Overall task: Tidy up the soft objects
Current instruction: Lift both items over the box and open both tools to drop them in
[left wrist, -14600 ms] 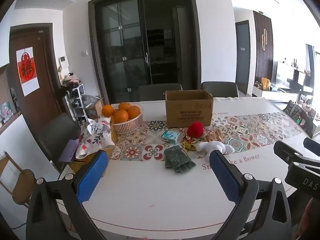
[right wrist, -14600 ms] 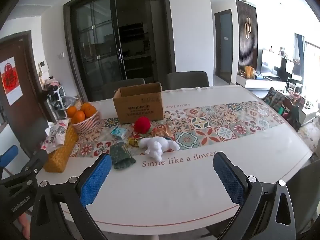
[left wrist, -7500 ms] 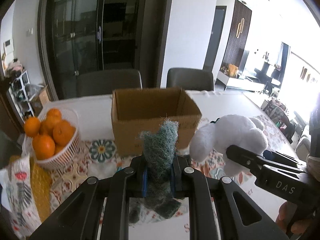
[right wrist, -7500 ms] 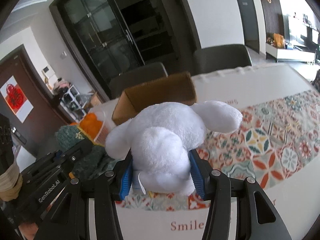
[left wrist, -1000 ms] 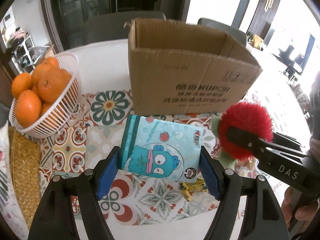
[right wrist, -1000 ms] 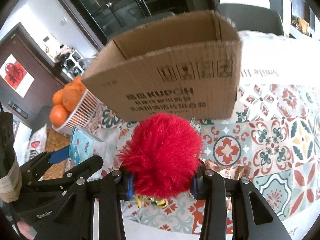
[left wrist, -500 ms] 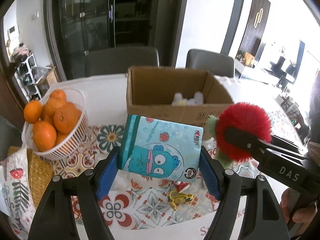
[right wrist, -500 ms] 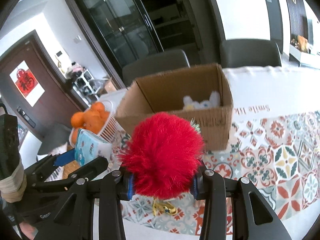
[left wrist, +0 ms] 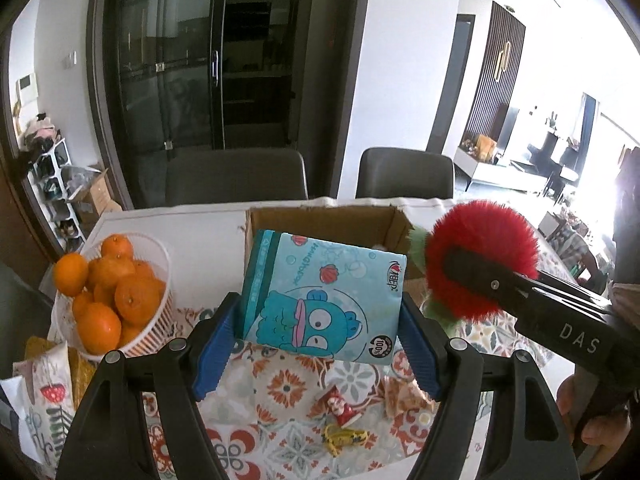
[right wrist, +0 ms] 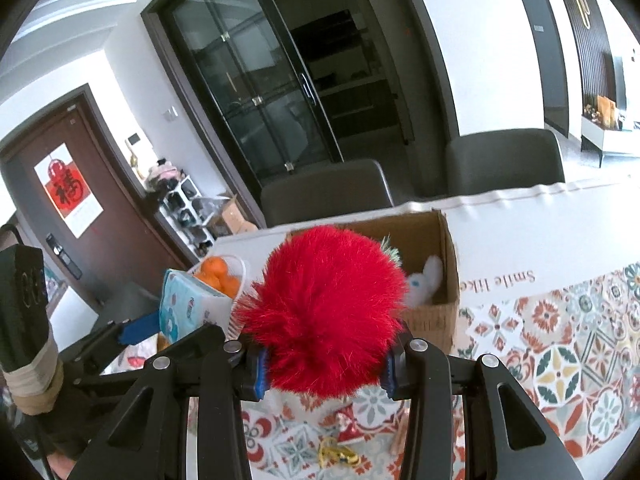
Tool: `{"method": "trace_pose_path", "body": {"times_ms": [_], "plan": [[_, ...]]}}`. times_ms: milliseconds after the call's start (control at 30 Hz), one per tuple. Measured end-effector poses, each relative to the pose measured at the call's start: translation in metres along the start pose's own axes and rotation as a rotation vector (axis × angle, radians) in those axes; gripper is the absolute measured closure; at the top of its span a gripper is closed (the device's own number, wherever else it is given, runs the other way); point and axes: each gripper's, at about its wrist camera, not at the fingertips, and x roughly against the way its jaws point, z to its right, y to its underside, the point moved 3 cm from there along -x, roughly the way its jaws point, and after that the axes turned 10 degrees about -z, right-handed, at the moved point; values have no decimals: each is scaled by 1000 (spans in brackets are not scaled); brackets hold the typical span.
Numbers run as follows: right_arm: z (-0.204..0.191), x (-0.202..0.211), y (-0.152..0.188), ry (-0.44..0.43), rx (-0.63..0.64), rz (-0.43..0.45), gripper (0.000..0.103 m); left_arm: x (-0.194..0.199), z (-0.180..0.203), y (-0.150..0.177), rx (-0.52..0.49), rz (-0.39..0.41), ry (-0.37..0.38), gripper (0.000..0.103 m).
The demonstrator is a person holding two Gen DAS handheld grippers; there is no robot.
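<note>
My left gripper (left wrist: 316,344) is shut on a blue cartoon tissue pack (left wrist: 324,296) and holds it up in front of the open cardboard box (left wrist: 320,220). My right gripper (right wrist: 324,368) is shut on a fluffy red pom-pom toy (right wrist: 324,316), held just before the box (right wrist: 436,312). The red toy also shows in the left wrist view (left wrist: 480,260), to the right of the pack. The pack shows at the left of the right wrist view (right wrist: 184,308). A white plush (right wrist: 424,284) lies inside the box.
A white basket of oranges (left wrist: 108,292) stands left of the box. Small trinkets (left wrist: 344,420) lie on the patterned runner (right wrist: 560,344) below the grippers. A woven box with a printed cloth (left wrist: 44,392) sits at the left edge. Two grey chairs (left wrist: 236,176) stand behind the table.
Both grippers have risen with their loads and moved closer to the box; the box now sits lower in both views and its inside shows more.
</note>
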Motion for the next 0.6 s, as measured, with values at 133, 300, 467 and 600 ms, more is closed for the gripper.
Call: {"method": "trace_pose_path", "body": {"times_ms": [133,300,467,600], "plan": [[-1,0,-12,-5,5,17,61,2,-1,-14,-2,12,6,28],[0,-2,-26,4,19,34,61,-4,-3,-28,-11,16,11,28],[1,-9,-38,2,23,28,61,-16,-5,-43,-16,2,24,28],[3,-20,-50,1,20,9,61,-27,-7,-54,-17,-11,34,28]]}}
